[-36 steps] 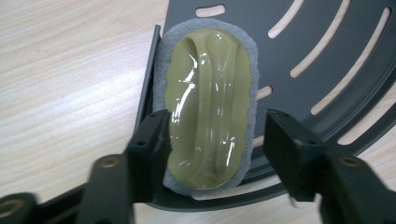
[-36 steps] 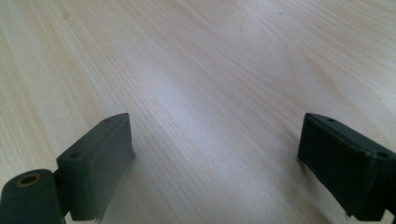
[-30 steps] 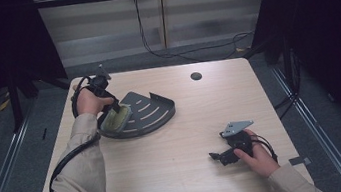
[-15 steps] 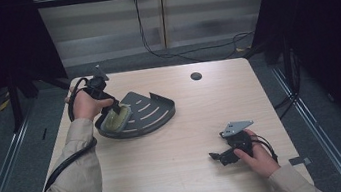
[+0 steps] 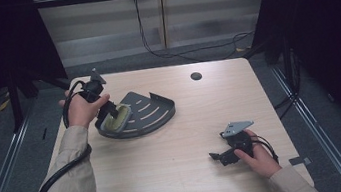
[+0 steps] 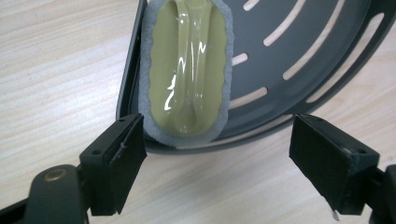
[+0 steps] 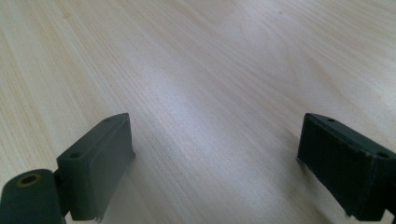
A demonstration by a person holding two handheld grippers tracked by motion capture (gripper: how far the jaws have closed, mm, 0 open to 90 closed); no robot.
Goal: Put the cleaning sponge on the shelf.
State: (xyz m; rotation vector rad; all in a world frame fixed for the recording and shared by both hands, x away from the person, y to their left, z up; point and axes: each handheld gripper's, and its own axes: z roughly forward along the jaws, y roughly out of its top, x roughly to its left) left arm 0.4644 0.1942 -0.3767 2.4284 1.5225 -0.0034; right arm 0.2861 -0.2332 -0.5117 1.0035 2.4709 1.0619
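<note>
The sponge [image 6: 189,70], an oval yellow-green pad with a grey foam rim and a clear shiny wrapper over its raised middle ridge, lies in the upper middle of the left gripper view, at the left edge of the dark slotted tray [image 6: 299,60]; in the high view it sits left of centre, inside the tray [image 5: 153,111] on the wooden table [image 5: 178,165]. The left gripper [image 6: 217,158] hangs just short of the sponge's near end with its jaws spread wide. They have just been opening and nothing is between them: the left jaw stands beside the sponge's near corner and the right jaw is well apart, over the tray's curved rim. The sponge should be light and soft, so it will give under the pads, and the glossy film looks slippery, so a grip on the ridge alone may slide. Taking it across its narrow width, with the pads on the grey foam sides, seems the safer hold. Whether the sponge lies flat or leans on the tray's wall is hard to tell from here. The right gripper [image 7: 215,163] rests low at the lower right of the high view [image 5: 225,156], its jaws wide apart over bare wood, holding nothing.
</note>
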